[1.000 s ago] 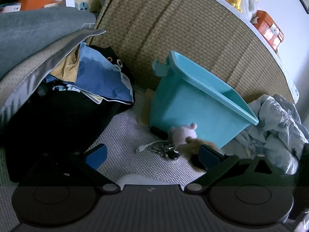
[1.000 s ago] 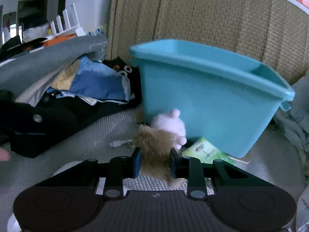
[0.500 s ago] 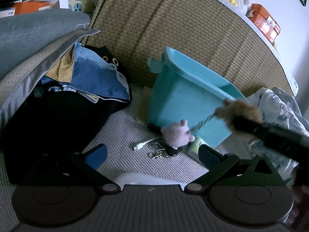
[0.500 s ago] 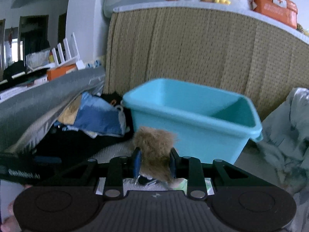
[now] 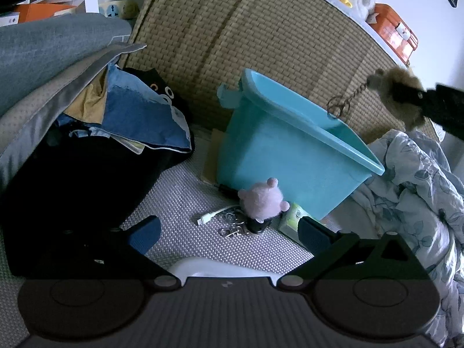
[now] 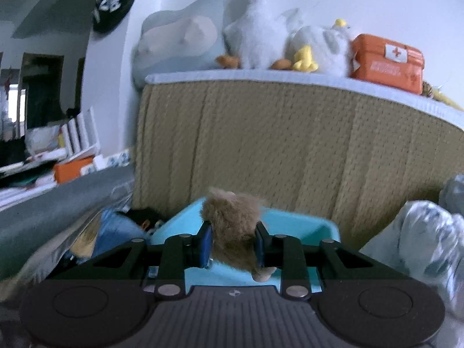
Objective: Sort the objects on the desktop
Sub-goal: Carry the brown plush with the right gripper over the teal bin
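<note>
The right gripper (image 6: 232, 245) is pinching a brown furry toy (image 6: 233, 229) between its blue pads, the fur bulging out above and below them. Seen from the left wrist, that toy (image 5: 404, 92) hangs in the air above and to the right of the turquoise bin (image 5: 290, 156), higher than its rim, with a short chain and ring (image 5: 342, 103) dangling from it toward the bin's open mouth. From the right wrist the bin (image 6: 293, 223) shows just beyond and below the clamped toy, so I judge the drop spot lies forward and down from the tongs; the view is blurred, so I can't say whether the toy is already over the opening or only near its edge.

The left gripper (image 5: 229, 232) is spread wide and holds nothing. It sits low in front of the bin, on the near side, and is plainly the closer one to what lies at the bin's foot: a pink plush toy (image 5: 262, 200) touching the bin's front wall, a bunch of keys (image 5: 242, 226) just in front of that, a white cable plug (image 5: 210, 216) to the left of the keys, and a green packet (image 5: 291, 217) tucked against the bin's lower right corner. The cable runs roughly along the bin's front wall.

To the bin's left is a heap of dark and blue cloth (image 5: 139, 116); to its right, a rumpled floral sheet (image 5: 411, 179).
</note>
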### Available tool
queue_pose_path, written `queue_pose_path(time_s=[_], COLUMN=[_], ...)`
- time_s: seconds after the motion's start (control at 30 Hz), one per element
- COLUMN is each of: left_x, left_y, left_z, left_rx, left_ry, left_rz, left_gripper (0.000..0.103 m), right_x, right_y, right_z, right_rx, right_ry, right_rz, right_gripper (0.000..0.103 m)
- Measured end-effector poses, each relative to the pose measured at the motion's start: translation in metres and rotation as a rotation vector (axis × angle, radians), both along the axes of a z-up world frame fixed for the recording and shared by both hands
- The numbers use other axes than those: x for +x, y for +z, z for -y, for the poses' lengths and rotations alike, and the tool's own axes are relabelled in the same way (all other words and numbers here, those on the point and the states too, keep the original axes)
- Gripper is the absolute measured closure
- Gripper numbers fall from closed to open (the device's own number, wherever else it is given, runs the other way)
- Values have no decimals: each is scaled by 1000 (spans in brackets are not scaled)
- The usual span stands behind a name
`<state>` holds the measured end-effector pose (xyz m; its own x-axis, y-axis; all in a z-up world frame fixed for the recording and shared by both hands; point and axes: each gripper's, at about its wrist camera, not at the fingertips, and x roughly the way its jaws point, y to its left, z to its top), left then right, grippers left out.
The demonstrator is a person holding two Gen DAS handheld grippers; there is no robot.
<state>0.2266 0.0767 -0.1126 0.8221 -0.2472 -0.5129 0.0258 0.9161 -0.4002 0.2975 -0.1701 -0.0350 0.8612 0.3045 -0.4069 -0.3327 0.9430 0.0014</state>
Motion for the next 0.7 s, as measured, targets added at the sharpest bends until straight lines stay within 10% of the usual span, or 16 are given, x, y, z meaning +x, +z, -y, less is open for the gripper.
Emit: queue_pose_path(time_s=[0.7], left_x=[3], left_y=[-3], left_z=[7], left_rx=[34], left_ry=[-23], left_rz=[4], left_gripper=[0], right_x=[69], right_y=[-4], right_z=[37], right_rx=[31], right_ry=[-106], right_rz=[-59], right_gripper=[71])
